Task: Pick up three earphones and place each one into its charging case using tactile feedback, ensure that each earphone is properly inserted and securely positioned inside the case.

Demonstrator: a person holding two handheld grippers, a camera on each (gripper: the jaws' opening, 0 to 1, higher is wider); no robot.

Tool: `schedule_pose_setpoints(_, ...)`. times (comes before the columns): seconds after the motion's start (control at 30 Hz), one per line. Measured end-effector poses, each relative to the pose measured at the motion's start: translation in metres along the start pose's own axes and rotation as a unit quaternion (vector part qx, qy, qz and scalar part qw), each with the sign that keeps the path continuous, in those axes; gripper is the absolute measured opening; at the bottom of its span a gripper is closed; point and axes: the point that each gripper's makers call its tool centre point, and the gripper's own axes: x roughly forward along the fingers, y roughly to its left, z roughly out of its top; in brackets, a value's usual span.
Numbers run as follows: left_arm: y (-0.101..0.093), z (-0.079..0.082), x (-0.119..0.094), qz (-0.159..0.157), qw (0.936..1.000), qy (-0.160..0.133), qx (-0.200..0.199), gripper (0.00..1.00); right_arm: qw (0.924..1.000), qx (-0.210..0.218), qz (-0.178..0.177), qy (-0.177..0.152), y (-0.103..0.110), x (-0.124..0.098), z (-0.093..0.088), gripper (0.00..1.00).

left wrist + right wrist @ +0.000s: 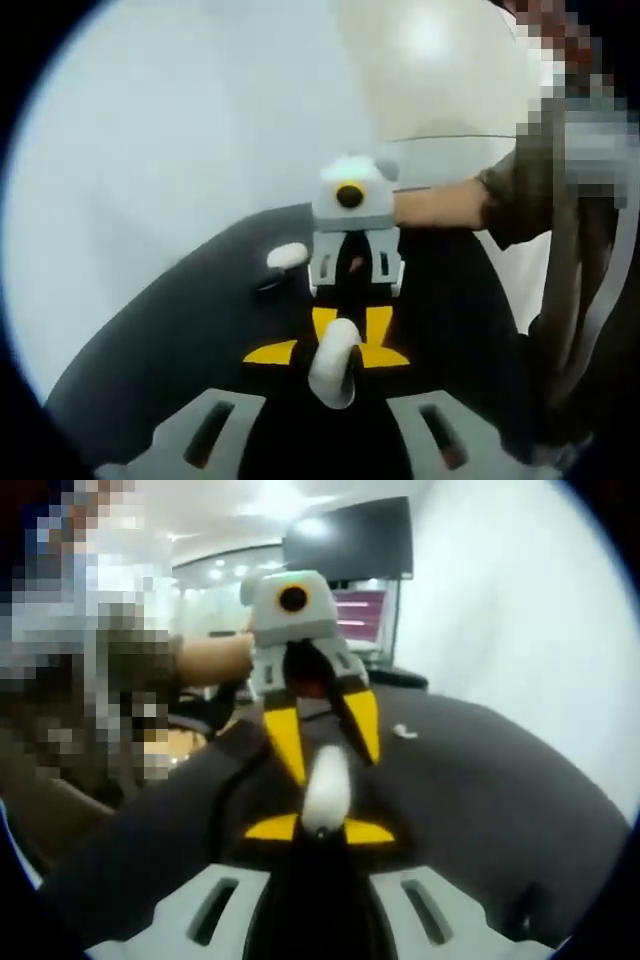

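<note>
A white rounded piece (pixel 335 362), earphone or case I cannot tell, hangs above the black table (pixel 180 330) between the two grippers, which face each other. My left gripper (pixel 328 354) has its yellow tips against the piece's sides. In the right gripper view the left gripper (pixel 330 760) comes in from above, its yellow fingers (pixel 285 742) straddling the white piece (pixel 326 780). My right gripper (pixel 322 830) closes its yellow tips on the piece's near end; the right gripper (pixel 351 322) also shows in the left gripper view. A loose white earphone (pixel 288 256) lies on the table behind.
A person's hand (pixel 440 205) and dark sleeve (pixel 520 190) hold the right gripper. A small white item (pixel 404 731) lies further out on the table (pixel 480 800). Beyond the table are a white wall (pixel 500 600) and a dark monitor (pixel 350 540).
</note>
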Motion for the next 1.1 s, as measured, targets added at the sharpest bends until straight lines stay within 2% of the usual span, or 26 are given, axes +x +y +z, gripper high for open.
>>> schedule_pose_setpoints(0.43,0.004,0.004,-0.002,0.011,0.9999,-0.008,0.01,0.21,1.0,0.004,0.002,-0.001,-0.001,0.0,0.0,0.16)
schedule_pose_setpoints(0.47,0.008,0.013,-0.004,0.02,0.9993,-0.031,0.004,0.15,1.0,0.005,0.002,-0.001,-0.001,0.0,0.0,0.15)
schedule_pose_setpoints(0.5,0.031,0.016,-0.011,0.082,0.9959,-0.036,0.013,0.0,0.9993,-0.015,0.032,-0.009,0.009,0.001,0.004,0.15)
schedule_pose_setpoints(0.53,0.041,0.02,-0.014,0.103,0.9935,-0.045,0.016,0.04,0.9994,-0.024,0.014,-0.019,0.005,0.003,0.009,0.16)
schedule_pose_setpoints(0.57,0.039,0.017,-0.016,0.08,0.9959,-0.042,0.004,0.03,0.9998,-0.011,0.019,-0.004,0.008,0.001,0.003,0.16)
schedule_pose_setpoints(0.6,0.034,0.015,-0.015,0.055,0.9972,-0.043,-0.027,0.04,0.9998,0.004,0.018,-0.003,0.008,0.0,0.001,0.16)
schedule_pose_setpoints(0.63,0.033,0.012,-0.015,0.046,0.9977,-0.039,-0.032,0.08,0.9998,0.002,0.017,-0.004,0.006,0.0,0.001,0.16)
schedule_pose_setpoints(0.67,0.035,0.01,-0.015,0.051,0.9978,-0.035,-0.022,0.1,0.9999,0.002,0.016,-0.004,0.006,0.0,0.001,0.16)
schedule_pose_setpoints(0.73,0.035,0.006,-0.017,0.055,0.9979,-0.026,-0.021,0.06,0.9999,0.001,0.016,-0.005,0.007,0.0,0.0,0.16)
schedule_pose_setpoints(0.77,0.037,0.005,-0.021,0.058,0.9977,-0.027,-0.021,0.06,0.9998,0.001,0.017,-0.005,0.007,-0.001,0.0,0.16)
schedule_pose_setpoints(0.83,0.046,0.011,-0.035,0.076,0.9949,-0.051,-0.042,0.06,0.9998,0.0,0.017,-0.006,0.008,0.0,0.0,0.16)
schedule_pose_setpoints(0.9,0.069,0.015,-0.061,0.12,0.988,-0.073,-0.063,0.07,0.9998,0.001,0.017,-0.007,0.008,0.0,0.0,0.16)
schedule_pose_setpoints(0.97,0.084,0.014,-0.08,0.147,0.9818,-0.085,-0.084,0.09,0.9998,0.002,0.018,-0.007,0.008,0.0,0.0,0.16)
schedule_pose_setpoints(1.0,0.09,0.012,-0.09,0.156,0.9787,-0.091,-0.098,0.13,0.9998,0.002,0.018,-0.008,0.009,0.0,0.0,0.16)
schedule_pose_setpoints(1.07,0.101,0.002,-0.108,0.173,0.975,-0.08,-0.114,0.14,0.9998,0.003,0.018,-0.008,0.008,0.001,0.001,0.16)
schedule_pose_setpoints(1.1,0.106,-0.005,-0.116,0.186,0.9736,-0.069,-0.114,0.11,0.9998,0.003,0.018,-0.008,0.008,0.001,0.001,0.16)
